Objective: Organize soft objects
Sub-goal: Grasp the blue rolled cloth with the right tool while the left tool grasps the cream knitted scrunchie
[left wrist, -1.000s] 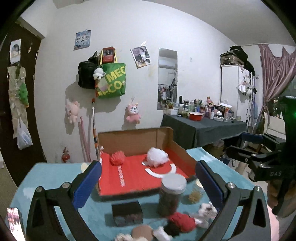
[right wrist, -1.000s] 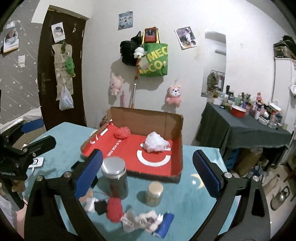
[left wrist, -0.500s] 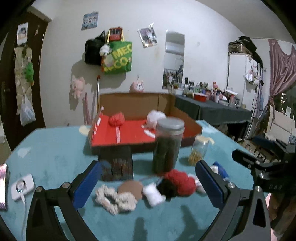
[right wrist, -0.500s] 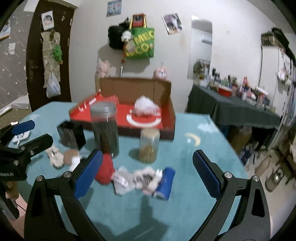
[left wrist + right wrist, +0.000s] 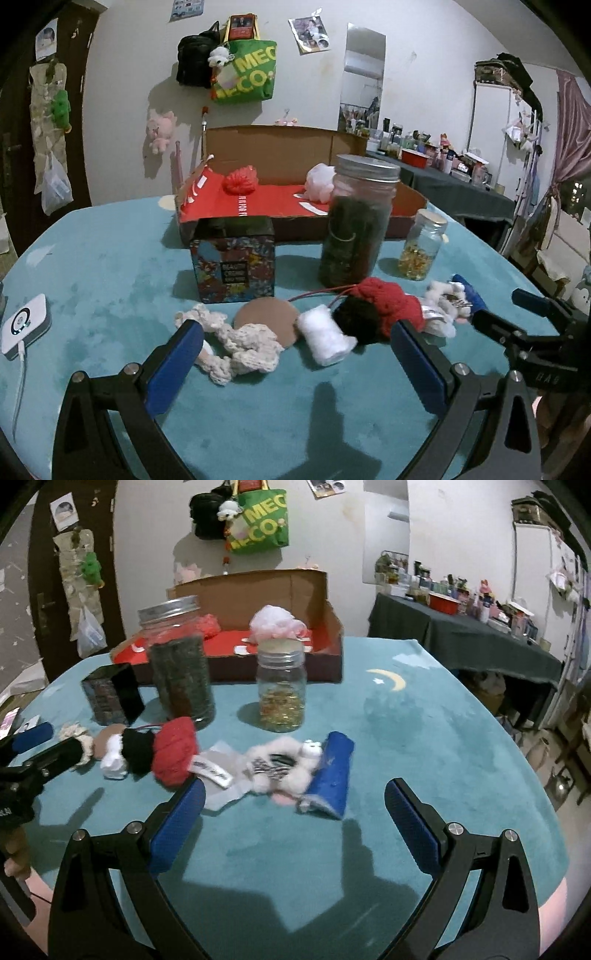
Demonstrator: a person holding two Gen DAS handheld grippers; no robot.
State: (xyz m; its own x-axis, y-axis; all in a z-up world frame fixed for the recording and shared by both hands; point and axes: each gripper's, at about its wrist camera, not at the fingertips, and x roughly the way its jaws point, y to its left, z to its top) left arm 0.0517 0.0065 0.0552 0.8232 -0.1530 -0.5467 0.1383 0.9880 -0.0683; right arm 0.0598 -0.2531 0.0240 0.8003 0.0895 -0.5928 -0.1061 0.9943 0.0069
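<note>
Both hand-held grippers spread, empty; red knit toy [image 5: 388, 301] partly behind right fingertip [image 5: 413, 343].

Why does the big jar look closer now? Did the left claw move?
Yes. The left claw dropped low toward the table, nearer the big jar and the soft things.

Your left claw [image 5: 295, 363] is a black frame with two angular arms, each ending in a blue ribbed pad [image 5: 173, 369] and carrying a round silver screw [image 5: 127, 368] behind the pad and another further back. Your right claw [image 5: 293, 823] is built the same: black arms, blue textured pads [image 5: 410, 829], silver screws [image 5: 452, 828]. Seen from the other claw, each shows faint white lettering on its black body.
</note>
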